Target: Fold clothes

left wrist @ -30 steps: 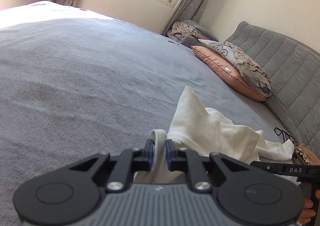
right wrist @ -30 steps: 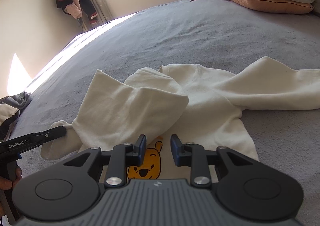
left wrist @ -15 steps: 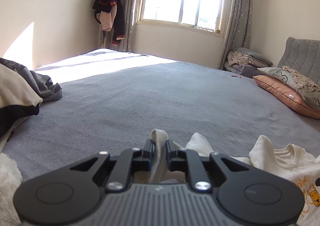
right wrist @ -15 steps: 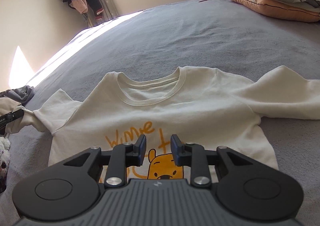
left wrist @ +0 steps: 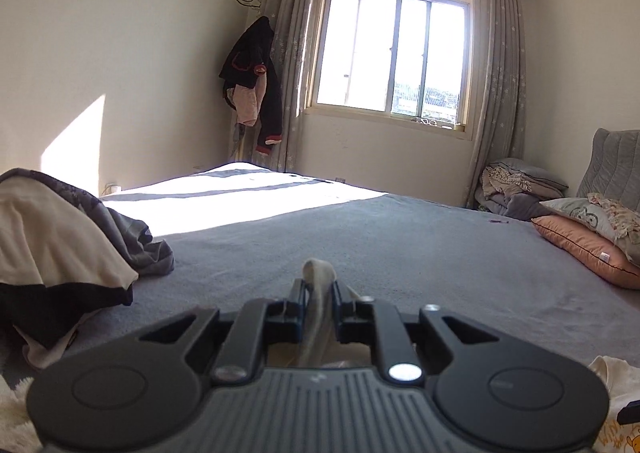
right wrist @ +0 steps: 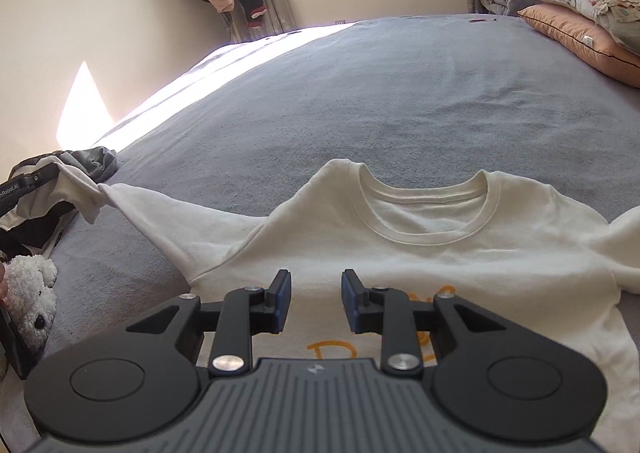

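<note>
A cream sweatshirt (right wrist: 432,253) with an orange cartoon print lies face up on the grey bed (right wrist: 360,93), collar away from me. Its left sleeve (right wrist: 160,221) is stretched out to the left, slightly off the bed. My left gripper (left wrist: 318,293) is shut on that sleeve's cuff (left wrist: 318,273), which sticks up between the pads. From the right wrist view the left gripper (right wrist: 56,171) shows at the far left edge. My right gripper (right wrist: 314,293) hovers over the chest of the sweatshirt, open, with nothing between its fingers. The right sleeve (right wrist: 624,237) lies bunched at the right edge.
A heap of dark and cream clothes (left wrist: 60,245) lies on the bed's left side, with a white plush toy (right wrist: 32,293) near it. Pillows (right wrist: 580,33) and folded bedding are stacked at the far right. A dark jacket (left wrist: 256,93) hangs by the window.
The left gripper has swung left and up with the cuff, drawing the sleeve out straight. The crumpled sweatshirt now lies spread with its collar showing. The right gripper moved over the chest.
</note>
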